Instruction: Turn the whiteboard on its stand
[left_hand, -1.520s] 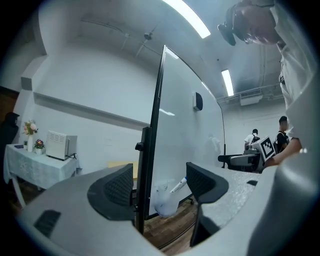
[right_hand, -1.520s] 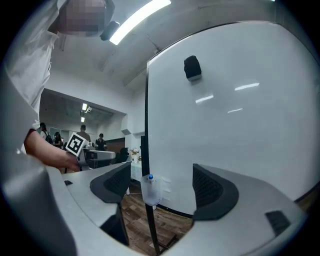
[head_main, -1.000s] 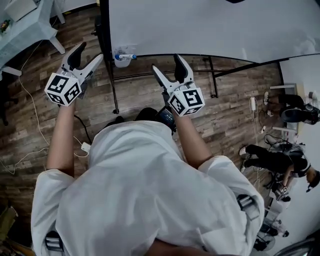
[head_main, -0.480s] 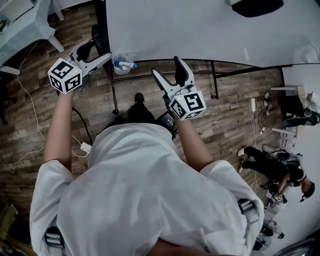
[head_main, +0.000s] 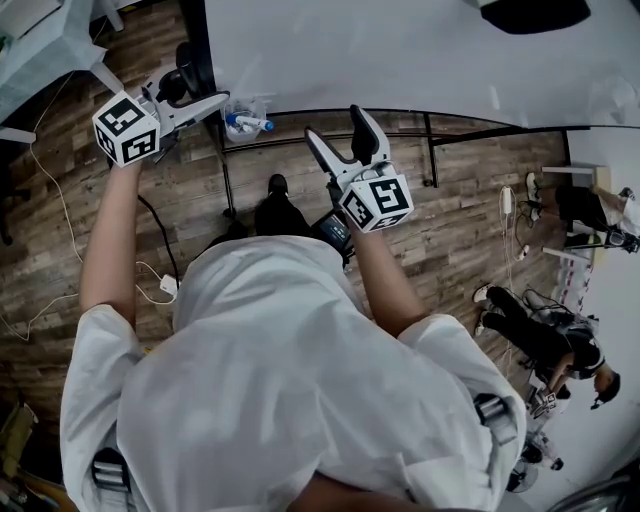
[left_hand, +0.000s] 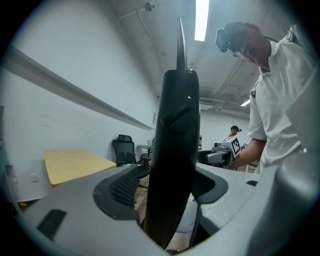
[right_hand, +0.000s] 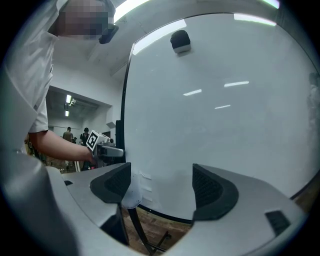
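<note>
The whiteboard (head_main: 400, 50) stands ahead of me on a black stand (head_main: 428, 150), and it fills the right gripper view (right_hand: 210, 100). My left gripper (head_main: 195, 88) is at the board's left side. Its jaws stand on either side of the black frame edge (left_hand: 175, 150), with a narrow gap still showing on one side. The right gripper (head_main: 340, 135) hangs open before the board's lower edge, with nothing between its pads (right_hand: 210, 187). The left gripper (right_hand: 102, 145) also shows in the right gripper view, at the board's edge.
A clear cup with markers (head_main: 240, 122) hangs under the board's lower left corner. A dark eraser (head_main: 520, 12) sticks to the board high up. A pale table (head_main: 40, 50) stands at far left, cables (head_main: 50, 200) lie on the wooden floor, and a person (head_main: 545, 325) sits at right.
My left gripper has moved forward and up until the board's left frame edge lies between its jaws. The right gripper has hardly moved.
</note>
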